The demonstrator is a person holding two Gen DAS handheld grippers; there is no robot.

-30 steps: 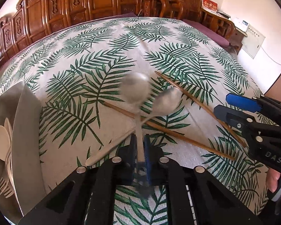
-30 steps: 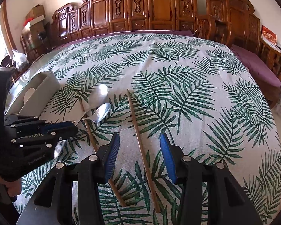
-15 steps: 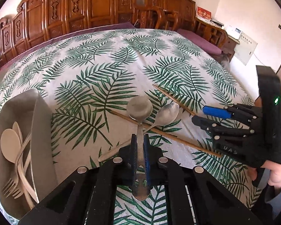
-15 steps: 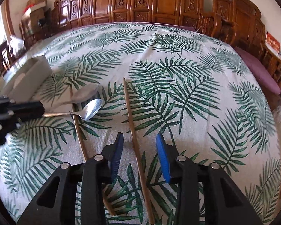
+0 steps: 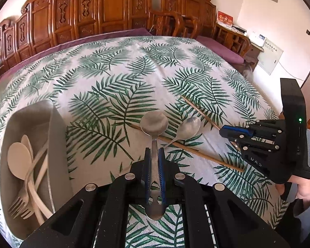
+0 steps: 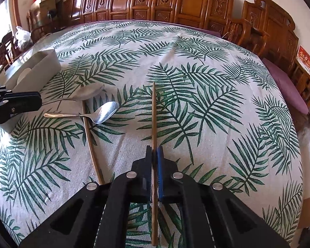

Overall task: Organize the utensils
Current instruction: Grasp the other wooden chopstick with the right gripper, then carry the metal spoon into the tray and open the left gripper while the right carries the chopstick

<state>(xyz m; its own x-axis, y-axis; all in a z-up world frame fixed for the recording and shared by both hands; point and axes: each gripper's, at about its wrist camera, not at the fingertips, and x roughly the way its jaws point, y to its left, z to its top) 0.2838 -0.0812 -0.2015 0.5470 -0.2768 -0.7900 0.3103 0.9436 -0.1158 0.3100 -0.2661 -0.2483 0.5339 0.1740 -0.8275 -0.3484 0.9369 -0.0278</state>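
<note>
Two grasps live at once: left gripper (image 5: 154, 157) has its jaws clenched on the handle of a round-bowled steel spoon (image 5: 154, 124), right gripper (image 6: 155, 155) has its jaws clenched on a long brown wooden chopstick (image 6: 154, 119)

Spoon is lifted clear of the worktop (image 5: 113, 72), bowl forward and roughly level, handle end sticking out behind the blue pads. Chopstick runs straight ahead through the right jaws, gripped partway along its length with a long tail behind them; can't tell if its far tip touches the palm-leaf tablecloth (image 6: 217, 113)

Left on the cloth: a second, oval-bowled steel spoon (image 6: 102, 112) lying across the other wooden chopstick (image 6: 91, 140), near the carried one but apart from it

Target looks like the grey plastic cutlery organiser (image 5: 55, 140) at the left edge, divided lengthwise. Nearest visible slot holds pale spoons (image 5: 18, 161) and forks (image 5: 20, 208), tangled

Doing this step well, my read:
- swing the spoon left, handle aligned with the slot's long axis, lower before releasing so it doesn't bounce off the divider
- pick the compartment by type; can't see what the other slot holds
- the grip sits on a narrow, smooth handle, so the heavy bowl could pivot down; keep it level, no fast wrist rolls
- the chopstick is thin and may rotate in the pads; keep the right hand well apart while the left crosses

Steel is shiny and hard, will clatter
</note>
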